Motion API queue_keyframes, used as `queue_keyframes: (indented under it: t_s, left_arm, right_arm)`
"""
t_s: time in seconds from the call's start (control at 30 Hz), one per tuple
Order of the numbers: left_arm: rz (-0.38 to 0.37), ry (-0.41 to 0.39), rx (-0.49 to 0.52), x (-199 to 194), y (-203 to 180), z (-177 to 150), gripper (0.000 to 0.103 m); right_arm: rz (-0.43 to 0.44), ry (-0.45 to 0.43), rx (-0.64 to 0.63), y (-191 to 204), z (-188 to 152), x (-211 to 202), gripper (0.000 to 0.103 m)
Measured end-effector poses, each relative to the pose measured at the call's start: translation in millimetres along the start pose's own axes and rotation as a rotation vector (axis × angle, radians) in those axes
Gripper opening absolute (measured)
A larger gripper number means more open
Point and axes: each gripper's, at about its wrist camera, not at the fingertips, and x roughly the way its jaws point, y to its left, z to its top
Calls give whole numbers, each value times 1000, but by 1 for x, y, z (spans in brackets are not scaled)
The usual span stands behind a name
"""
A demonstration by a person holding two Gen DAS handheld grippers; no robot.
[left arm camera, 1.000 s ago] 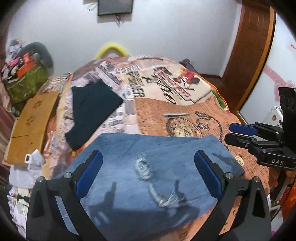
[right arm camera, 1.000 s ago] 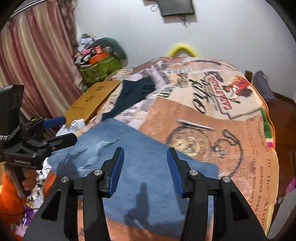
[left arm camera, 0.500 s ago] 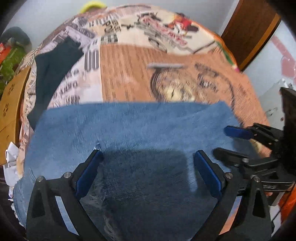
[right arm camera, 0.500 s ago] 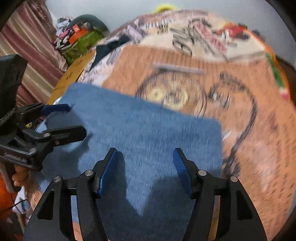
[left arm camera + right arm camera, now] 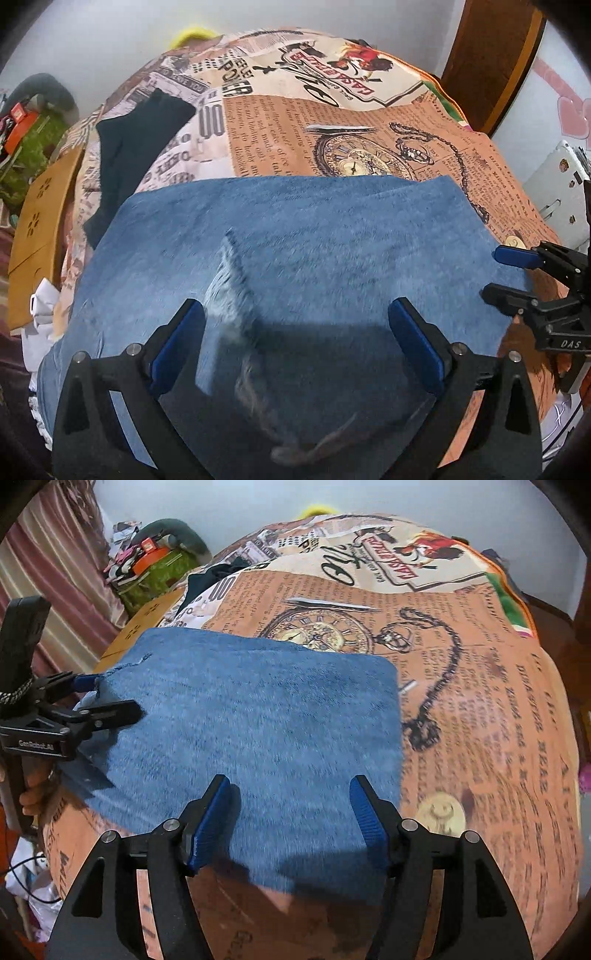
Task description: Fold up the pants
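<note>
Blue jeans [image 5: 314,251] lie folded on a bed with a newspaper-print cover [image 5: 332,122]; they also show in the right wrist view [image 5: 258,716]. A frayed rip [image 5: 232,288] runs down the denim. My left gripper [image 5: 295,336] is open, low over the near part of the jeans, holding nothing. My right gripper [image 5: 291,816] is open over the jeans' near right edge and holds nothing. In the left wrist view the right gripper [image 5: 513,273] sits at the jeans' right edge. In the right wrist view the left gripper [image 5: 107,698] sits at the jeans' left edge.
A dark garment [image 5: 125,155] lies on the bed's far left. A brown cardboard piece [image 5: 40,221] and a green bag [image 5: 159,568] stand beside the bed on the left. A wooden door [image 5: 491,62] is at the far right. A curtain [image 5: 48,568] hangs at left.
Both grippers dipped close to the jeans, then drew back a little and tilted up. The jeans look more squarely folded than a second ago. Both grippers stay open.
</note>
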Motion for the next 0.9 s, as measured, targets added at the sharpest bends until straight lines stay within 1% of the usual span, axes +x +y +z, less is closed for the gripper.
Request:
queue_keyframes:
  t_s: [0.2, 0.3, 0.37, 0.43, 0.6, 0.67, 0.77, 0.8, 0.9]
  left_arm:
    - [27, -30, -9, -20, 8, -21, 101]
    - [54, -58, -30, -33, 19, -31, 101]
    - [50, -77, -54, -43, 27, -37, 101]
    - [48, -115, -100, -57, 40, -42, 101]
    - [117, -235, -182, -96, 74, -58, 101]
    - [136, -275, -239, -112, 94, -68, 101]
    - [156, -303, -326, -127, 125, -83, 101]
    - [163, -307, -370, -132, 139, -91, 101]
    - [166, -290, -468, -137, 171, -111, 101]
  right_arm:
    - [-55, -28, 6, 8, -5, -12, 63]
    - [-75, -39, 7, 11, -3, -19, 63]
    - [-84, -63, 7, 14, 0, -27, 63]
    - [-91, -100, -1, 20, 5, -36, 63]
    - [-92, -175, -51, 45, 24, -54, 63]
    - [-94, -208, -81, 57, 32, -59, 64]
    - [-79, -241, -131, 79, 43, -58, 64]
    - [-73, -244, -143, 85, 45, -56, 65]
    - [-38, -240, -176, 105, 54, -44, 65]
